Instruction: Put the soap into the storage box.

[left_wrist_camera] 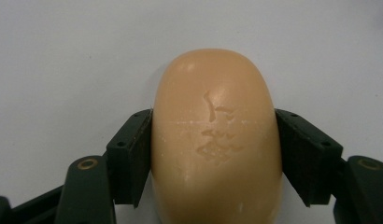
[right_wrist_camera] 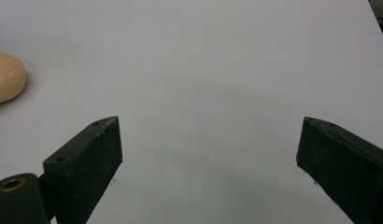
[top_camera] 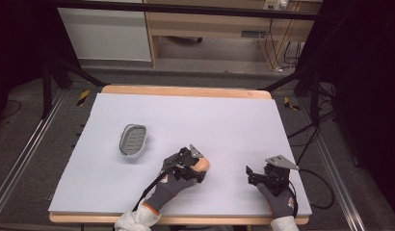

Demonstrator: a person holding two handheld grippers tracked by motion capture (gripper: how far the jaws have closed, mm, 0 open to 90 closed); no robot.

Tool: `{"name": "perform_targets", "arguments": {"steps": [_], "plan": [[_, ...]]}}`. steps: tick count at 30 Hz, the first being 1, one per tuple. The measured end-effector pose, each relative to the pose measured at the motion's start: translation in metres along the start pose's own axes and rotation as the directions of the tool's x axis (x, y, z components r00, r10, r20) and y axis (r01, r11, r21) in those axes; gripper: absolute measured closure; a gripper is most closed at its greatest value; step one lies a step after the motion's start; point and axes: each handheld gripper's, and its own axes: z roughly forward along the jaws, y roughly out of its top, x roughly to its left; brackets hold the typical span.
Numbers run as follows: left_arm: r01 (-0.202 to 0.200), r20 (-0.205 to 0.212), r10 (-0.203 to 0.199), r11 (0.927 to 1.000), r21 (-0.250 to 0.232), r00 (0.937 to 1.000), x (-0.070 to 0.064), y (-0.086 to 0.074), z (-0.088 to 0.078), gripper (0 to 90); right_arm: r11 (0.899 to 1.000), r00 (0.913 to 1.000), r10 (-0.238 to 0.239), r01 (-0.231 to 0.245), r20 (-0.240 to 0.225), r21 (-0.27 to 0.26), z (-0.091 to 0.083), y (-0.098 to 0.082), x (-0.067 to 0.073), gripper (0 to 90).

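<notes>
A peach-coloured soap bar with a stamped mark lies on the white table sheet, near the front centre in the high view. My left gripper is shut on it, with a black pad pressed against each long side. From above, the left gripper points to the right, held by a gloved hand. To the right, my right gripper rests low over the sheet, open with nothing between its jaws. The soap bar sits at the far left edge of the right gripper view.
A grey slotted soap dish lies on the sheet left of centre, behind and to the left of the left gripper. The white sheet covers a wooden table. Black stand legs and cables flank the table on the floor.
</notes>
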Motion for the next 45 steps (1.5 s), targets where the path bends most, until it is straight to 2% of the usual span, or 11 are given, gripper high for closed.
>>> {"name": "perform_targets", "arguments": {"steps": [6,17,32,45], "plan": [[0.0,-0.005,0.0,0.9999,0.01,1.0,0.0,-0.001,-0.003,31.5,1.0,1.0,0.004,-0.004,-0.002,-0.001,0.0,0.0,0.0,7.1],[0.011,0.008,-0.011,0.9994,-0.034,0.9999,0.005,-0.003,-0.025,31.6,1.0,1.0,0.001,-0.001,0.001,0.0,0.0,0.0,-0.001,7.1],[0.027,0.002,-0.027,0.9971,-0.072,0.9996,0.018,-0.011,-0.055,31.6,1.0,1.0,0.003,-0.003,0.003,0.0,0.0,0.0,-0.001,7.0],[0.062,-0.015,-0.064,0.9924,-0.106,0.9978,0.036,-0.024,-0.08,31.6,1.0,1.0,0.005,-0.005,0.003,0.003,0.0,0.0,-0.001,7.0]]}}
